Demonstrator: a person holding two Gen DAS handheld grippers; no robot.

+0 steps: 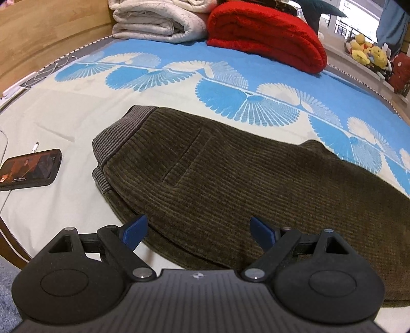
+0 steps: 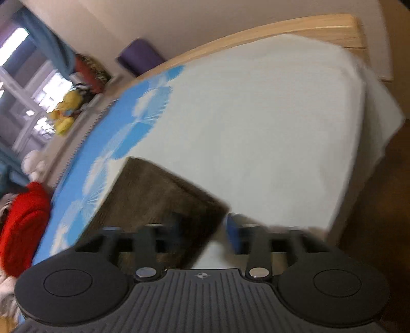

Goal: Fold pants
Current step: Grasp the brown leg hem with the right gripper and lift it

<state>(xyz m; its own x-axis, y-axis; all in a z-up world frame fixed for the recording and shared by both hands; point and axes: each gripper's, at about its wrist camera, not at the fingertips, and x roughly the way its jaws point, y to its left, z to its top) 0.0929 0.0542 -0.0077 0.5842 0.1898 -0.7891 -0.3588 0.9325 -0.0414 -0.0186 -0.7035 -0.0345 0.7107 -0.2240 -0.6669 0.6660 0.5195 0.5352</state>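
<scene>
Dark olive corduroy pants (image 1: 230, 179) lie folded on the bed, grey ribbed waistband at the left, a back pocket facing up. My left gripper (image 1: 198, 231) is open and empty, fingers straddling the near edge of the pants just above the cloth. In the blurred right wrist view, the leg end of the pants (image 2: 159, 199) lies on the sheet. My right gripper (image 2: 205, 226) is open and empty, its fingers either side of the pants' near corner.
The bed sheet (image 1: 77, 110) is pale with a blue fan-pattern band. A phone (image 1: 28, 170) with a cable lies left of the waistband. Folded white bedding (image 1: 156, 23) and a red blanket (image 1: 266, 35) sit at the far side. Wooden bed frame (image 2: 282, 25) borders the mattress.
</scene>
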